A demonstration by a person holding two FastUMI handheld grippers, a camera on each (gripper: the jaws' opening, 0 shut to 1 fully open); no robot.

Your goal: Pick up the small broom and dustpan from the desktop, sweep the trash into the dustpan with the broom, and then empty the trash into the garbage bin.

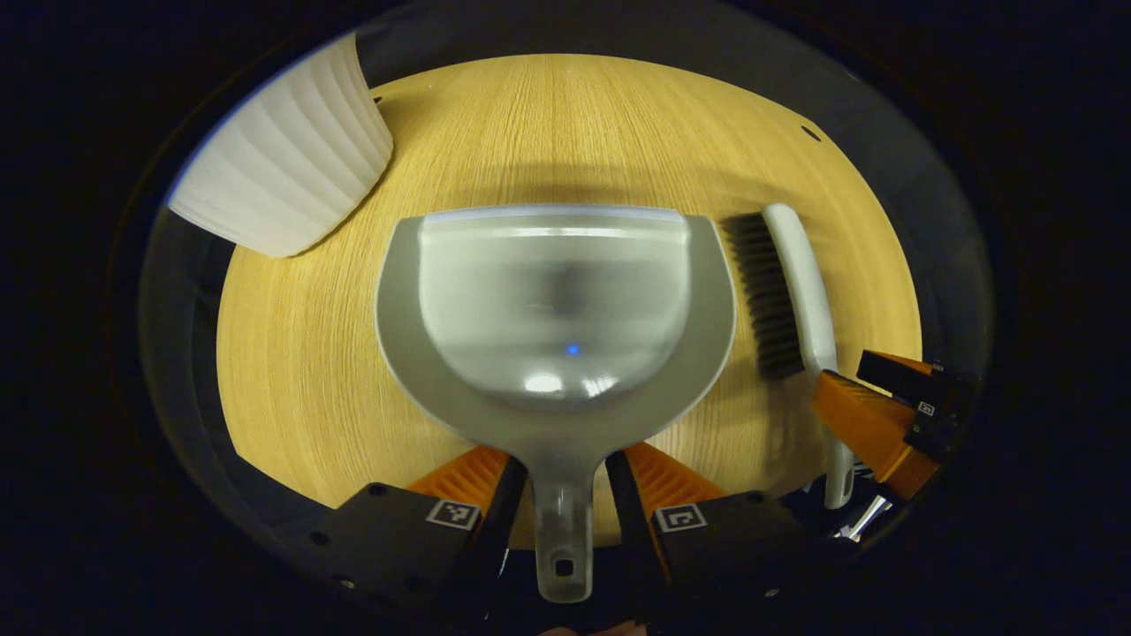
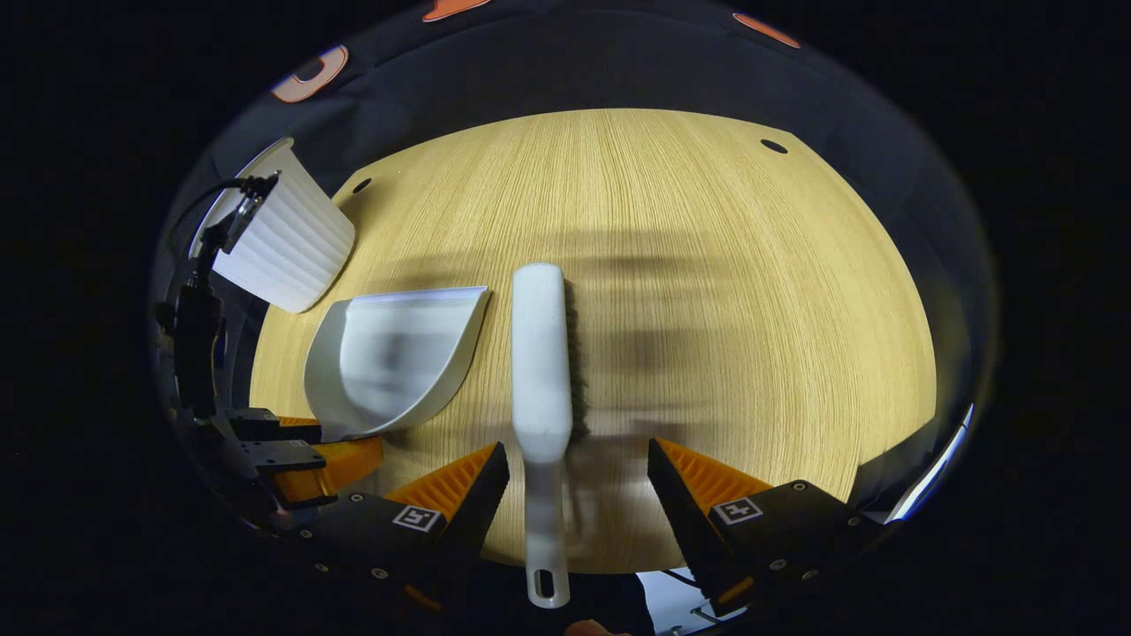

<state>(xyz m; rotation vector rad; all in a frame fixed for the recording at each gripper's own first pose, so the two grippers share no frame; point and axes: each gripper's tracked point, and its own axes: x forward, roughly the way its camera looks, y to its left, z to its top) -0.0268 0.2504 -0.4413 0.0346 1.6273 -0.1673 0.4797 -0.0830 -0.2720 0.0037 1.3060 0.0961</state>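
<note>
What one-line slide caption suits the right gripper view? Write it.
Open right gripper straddles the broom handle on the desktop, dustpan and bin to one side.

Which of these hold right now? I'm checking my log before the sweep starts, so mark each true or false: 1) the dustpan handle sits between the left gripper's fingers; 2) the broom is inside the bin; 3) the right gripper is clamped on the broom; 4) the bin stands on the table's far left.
1) True: the dustpan handle runs between the left gripper fingers.
2) False: the broom lies on the table beside the dustpan.
3) False: the right gripper is open, fingers apart around the handle.
4) True: the bin stands at the table's far-left edge.
</note>
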